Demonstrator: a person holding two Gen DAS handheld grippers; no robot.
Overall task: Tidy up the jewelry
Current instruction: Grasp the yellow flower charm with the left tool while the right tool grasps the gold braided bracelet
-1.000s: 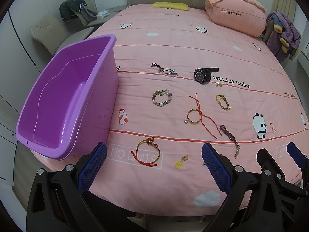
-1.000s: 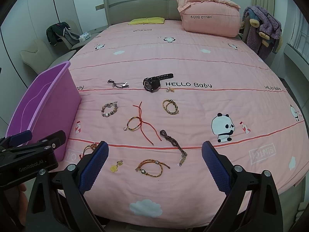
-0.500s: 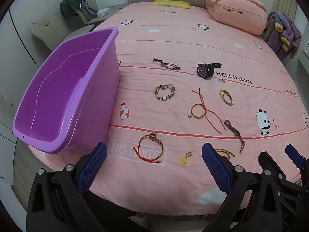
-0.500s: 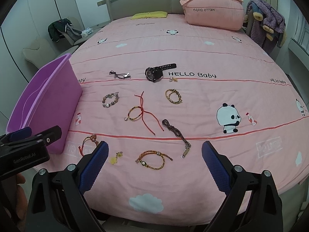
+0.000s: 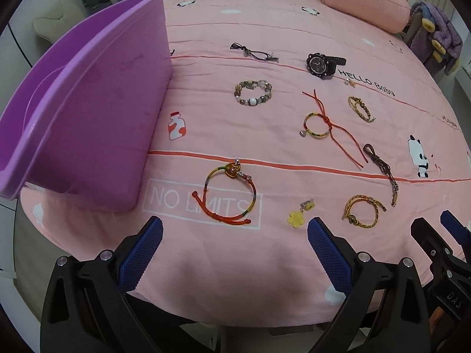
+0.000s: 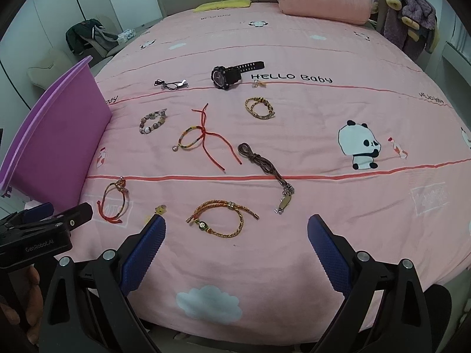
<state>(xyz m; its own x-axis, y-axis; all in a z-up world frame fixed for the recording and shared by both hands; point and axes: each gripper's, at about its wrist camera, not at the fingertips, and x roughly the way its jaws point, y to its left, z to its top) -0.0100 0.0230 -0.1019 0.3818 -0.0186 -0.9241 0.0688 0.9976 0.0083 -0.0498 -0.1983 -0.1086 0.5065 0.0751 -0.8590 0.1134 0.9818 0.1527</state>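
In the left wrist view the left tongs (image 5: pixel 234 236) are spread wide and carry nothing, hovering over the near edge of the bed (image 5: pixel 265 29), with the multicoloured cord bracelet (image 5: pixel 231 195) lying flat on the "NO LIMITS" print just ahead of the gap between the pads. The purple bin (image 5: pixel 85 108) sits on the bed to the left, beside that bracelet, and seems the likely place for the pieces to go. My reading is that this bracelet is the one to take first: come down so that one pad lands inside the loop and the other outside, close on the cord and not on the gold charm, and press lightly into the quilt so the thin cord does not slip out. A yellow flower charm (image 5: pixel 297 217) lies just beside the right pad and should be kept out of the pinch. In the right wrist view the right tongs (image 6: pixel 234 236) are likewise spread and empty, and the braided gold bracelet (image 6: pixel 223 219) lies directly ahead between the pads. The same one-pad-inside approach suits it, gripping the braid away from its green bead. Farther up the bed lie the black watch (image 6: pixel 228 75), the beaded bracelet (image 6: pixel 153 123) and the brown cord (image 6: pixel 265 166), all untouched.
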